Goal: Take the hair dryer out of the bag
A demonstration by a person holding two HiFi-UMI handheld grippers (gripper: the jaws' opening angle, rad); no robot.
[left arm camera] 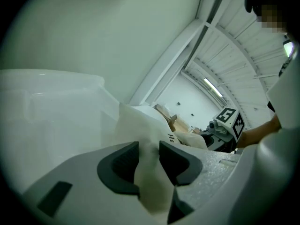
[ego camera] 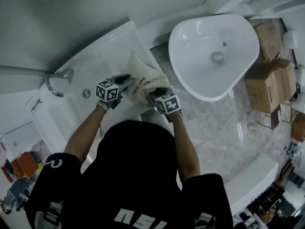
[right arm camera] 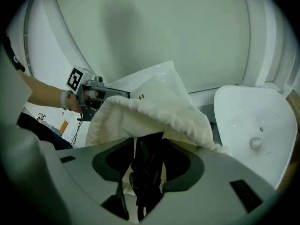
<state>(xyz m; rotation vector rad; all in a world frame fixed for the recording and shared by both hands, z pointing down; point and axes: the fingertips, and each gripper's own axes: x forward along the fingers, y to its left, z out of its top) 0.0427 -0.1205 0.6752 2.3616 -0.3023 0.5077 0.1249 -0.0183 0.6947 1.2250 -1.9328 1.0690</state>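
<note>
A cream cloth bag (ego camera: 142, 80) with dark print lies on the white ledge (ego camera: 107, 51), between the two grippers. My left gripper (ego camera: 127, 80) is at its left side. In the left gripper view a fold of the bag (left arm camera: 147, 172) hangs loosely between the jaws of that gripper (left arm camera: 149, 161), which stand open. My right gripper (ego camera: 158, 92) is at the bag's mouth. In the right gripper view it (right arm camera: 149, 161) is shut on a black part of the hair dryer (right arm camera: 147, 170) that comes out from under the bag's rim (right arm camera: 150, 111). The rest of the dryer is hidden inside.
A white basin (ego camera: 214, 51) sits on the marble counter to the right. A chrome tap (ego camera: 57, 82) stands at the left of the ledge. Cardboard boxes (ego camera: 269, 80) are stacked at the far right. A white wall rises behind the ledge.
</note>
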